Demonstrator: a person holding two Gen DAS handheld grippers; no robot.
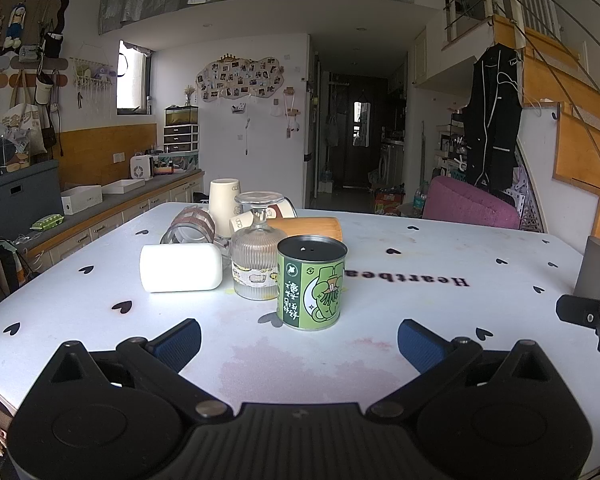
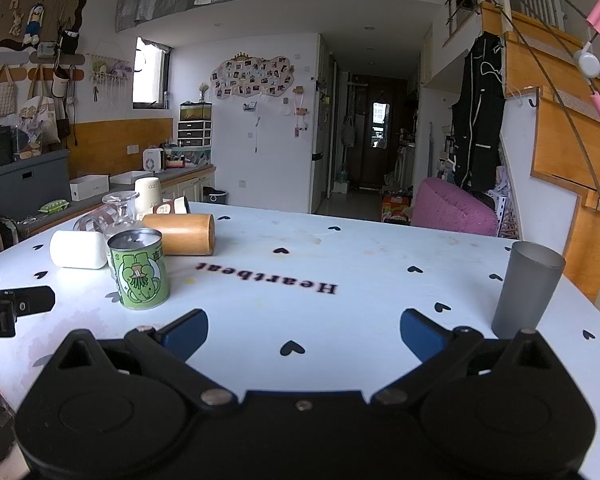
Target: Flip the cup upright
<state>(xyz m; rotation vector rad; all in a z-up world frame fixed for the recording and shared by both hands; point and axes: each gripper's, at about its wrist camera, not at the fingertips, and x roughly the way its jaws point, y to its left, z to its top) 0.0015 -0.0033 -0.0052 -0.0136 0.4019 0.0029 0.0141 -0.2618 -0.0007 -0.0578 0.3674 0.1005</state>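
Observation:
A cluster of cups sits at the table's far left. A green printed cup [image 1: 312,282] [image 2: 139,275] stands upside down, nearest my left gripper [image 1: 299,344], which is open and empty just in front of it. Behind it a ribbed stemmed glass [image 1: 256,256] stands inverted, a white cup [image 1: 181,267] [image 2: 79,249] and a wooden cup [image 2: 180,234] lie on their sides. A grey cup [image 2: 526,290] stands upright at the right. My right gripper [image 2: 304,334] is open and empty, left of the grey cup.
The white table [image 2: 340,264] has black hearts and the word "Heartbeat". A clear plaid glass [image 1: 190,226] lies on its side and a cream paper cup [image 1: 223,206] stands inverted at the back. A pink chair [image 2: 454,210] stands behind the table, a counter at the left.

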